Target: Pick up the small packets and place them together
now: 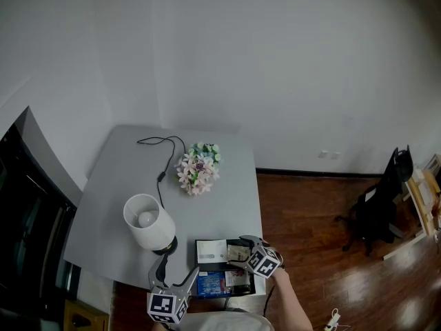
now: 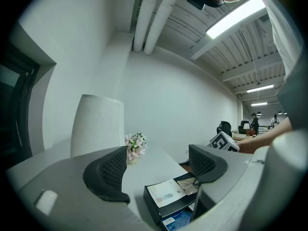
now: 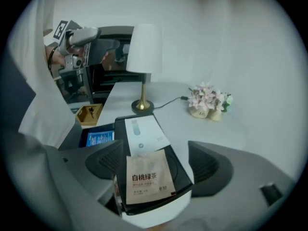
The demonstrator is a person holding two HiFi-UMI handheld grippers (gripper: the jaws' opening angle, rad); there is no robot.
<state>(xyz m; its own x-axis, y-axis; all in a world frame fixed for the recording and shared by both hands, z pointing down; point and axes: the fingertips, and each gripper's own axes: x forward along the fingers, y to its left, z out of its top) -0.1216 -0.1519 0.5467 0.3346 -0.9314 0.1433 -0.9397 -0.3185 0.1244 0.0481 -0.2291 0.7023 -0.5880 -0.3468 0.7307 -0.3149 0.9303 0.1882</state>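
1. A lamp (image 1: 147,221) with a white shade is seen standing on the grey table (image 1: 110,185), just to the left of the black tray (image 3: 177,163).
2. The left gripper (image 2: 156,174) is held at the tray's near left corner. Its jaws are spread wide and nothing is caught between them; only the table top and the tray's left end are seen beyond them.
3. A small bunch of flowers (image 1: 198,168) is set on the table well behind the tray.
4. A white packet (image 1: 211,251) is laid flat on the left half of the tray's top.
5. A blue packet (image 1: 211,282) is seen on the tray's lower level, in front of the white one.
6. A brown packet (image 3: 147,176) with dark print is laid flat on the right half of the tray's top, just beside the white packet.
7. The right gripper (image 3: 156,170) is held over the tray's right end. Its jaws are parted on either side of the brown packet, and the right jaw is clearly apart from it.
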